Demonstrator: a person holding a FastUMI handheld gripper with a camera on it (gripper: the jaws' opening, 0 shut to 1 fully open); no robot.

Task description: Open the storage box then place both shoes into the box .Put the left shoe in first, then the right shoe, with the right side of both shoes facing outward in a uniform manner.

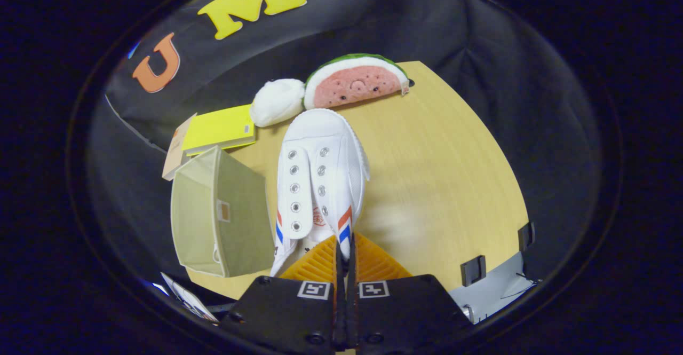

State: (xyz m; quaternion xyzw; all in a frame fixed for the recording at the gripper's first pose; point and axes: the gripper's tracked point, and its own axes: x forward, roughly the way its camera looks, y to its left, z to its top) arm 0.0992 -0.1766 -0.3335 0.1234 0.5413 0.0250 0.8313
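Gripper view: you are looking down on a pale wood bench (453, 184) with a curved right edge that drops off to dark cloth. The widest bare stretch of bench lies right of centre, from the shoe out to that edge. Two small dark clips (473, 270) sit on a grey panel at the lower right rim.

Left of centre, the olive fabric storage box (221, 219) stands open, its mouth facing upper left, close beside the shoe. Above it lie a yellow book (219, 129) and a tan card (175, 155). At upper centre, a white plush ball (277, 102) touches a watermelon-slice plush (355, 81) at the bench's far edge.

Your claw (346, 248) at lower centre is nearly closed, clenched on the white shoe (320, 179): both fingers pinch the thin heel-side collar by the red and blue stripes. The shoe's toe points away toward the plush toys, eyelets up. Whether its sole rests on the bench, you cannot tell.
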